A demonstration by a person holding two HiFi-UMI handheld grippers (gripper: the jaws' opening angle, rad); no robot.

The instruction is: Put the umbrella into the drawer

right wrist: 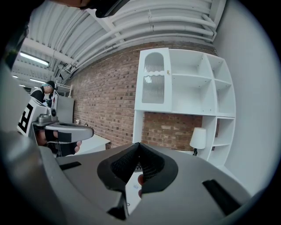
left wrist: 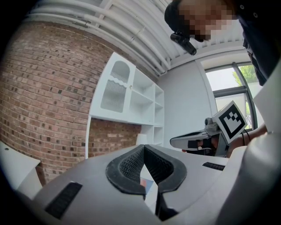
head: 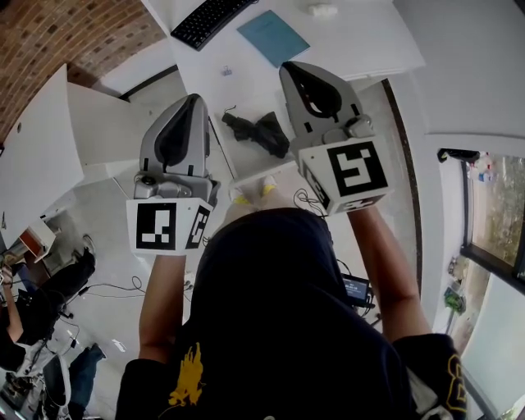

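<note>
Head view, black umbrella [head: 258, 131] on white desk [head: 246, 90]

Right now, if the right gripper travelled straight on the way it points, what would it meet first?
Nothing close. The right gripper, shut, points level above the desk, so the way looks free until the white shelf unit on the brick wall, though depth is unclear.

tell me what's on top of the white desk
A black keyboard, a blue pad, a small white object and the black folded umbrella lie on the desk. The right gripper covers the desk surface beside the umbrella.
</note>
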